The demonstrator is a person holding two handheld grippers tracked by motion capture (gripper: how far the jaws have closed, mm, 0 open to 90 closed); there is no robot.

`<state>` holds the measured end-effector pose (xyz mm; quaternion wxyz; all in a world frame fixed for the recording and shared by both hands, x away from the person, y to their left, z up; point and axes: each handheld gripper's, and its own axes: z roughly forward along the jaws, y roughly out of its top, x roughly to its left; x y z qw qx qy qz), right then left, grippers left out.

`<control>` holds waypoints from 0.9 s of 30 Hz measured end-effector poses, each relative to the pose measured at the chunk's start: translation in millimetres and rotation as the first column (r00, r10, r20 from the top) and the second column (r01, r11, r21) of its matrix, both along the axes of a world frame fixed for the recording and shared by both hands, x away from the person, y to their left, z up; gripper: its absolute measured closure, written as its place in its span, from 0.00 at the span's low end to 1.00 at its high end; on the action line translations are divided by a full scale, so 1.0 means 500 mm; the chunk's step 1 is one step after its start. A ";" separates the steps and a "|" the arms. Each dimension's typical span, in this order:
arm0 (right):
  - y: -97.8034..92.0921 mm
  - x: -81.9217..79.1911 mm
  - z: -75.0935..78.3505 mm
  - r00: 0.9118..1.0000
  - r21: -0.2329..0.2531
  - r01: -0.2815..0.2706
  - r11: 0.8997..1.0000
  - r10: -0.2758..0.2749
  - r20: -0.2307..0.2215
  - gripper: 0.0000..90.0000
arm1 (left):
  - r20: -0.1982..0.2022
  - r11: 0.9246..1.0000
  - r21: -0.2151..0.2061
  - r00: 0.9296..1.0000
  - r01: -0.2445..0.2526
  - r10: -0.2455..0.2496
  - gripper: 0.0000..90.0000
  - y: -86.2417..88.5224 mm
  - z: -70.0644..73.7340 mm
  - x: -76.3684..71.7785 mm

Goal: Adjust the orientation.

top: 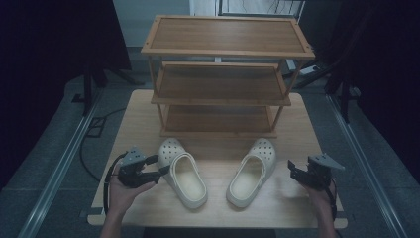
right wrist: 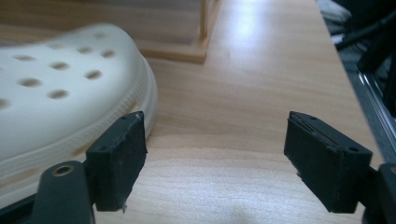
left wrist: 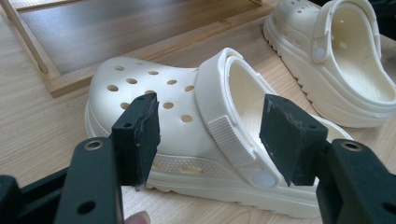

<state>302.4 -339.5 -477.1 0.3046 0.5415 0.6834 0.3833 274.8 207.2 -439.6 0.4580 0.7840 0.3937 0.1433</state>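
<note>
Two shoes sit on the table [top: 297, 129] between the tongs. The left shoe [top: 182, 172] is just beside the left tongs [top: 157, 165], on their right. The right shoe [top: 252, 171] is near the right tongs [top: 290, 167], on their left. The shelf [top: 221, 74] stands behind both shoes.

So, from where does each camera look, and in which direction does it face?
High view: above the person's side, facing forward and down on the table, rack, left clog and right clog; both forearms enter below.
Left gripper view: rides the left gripper, facing the left clog's side; open jaws and a fingertip show.
Right gripper view: rides the right gripper, facing the tabletop beside the right clog; open jaws show.
Both gripper views share the rack's base.
</note>
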 end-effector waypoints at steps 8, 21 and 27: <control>-0.004 -0.013 0.027 0.999 0.028 -0.046 0.999 0.045 0.028 0.31 | -0.005 1.000 0.004 1.000 0.004 -0.004 0.42 0.004 -0.007 -0.002; 0.053 -0.032 0.089 0.982 0.016 -0.173 0.985 0.171 0.074 0.34 | -0.002 1.000 0.014 1.000 -0.002 0.002 0.42 0.015 -0.006 -0.018; 0.104 -0.049 0.110 0.959 0.012 -0.271 0.962 0.269 0.094 0.38 | -0.006 1.000 0.010 1.000 -0.013 0.013 0.42 0.020 -0.008 -0.016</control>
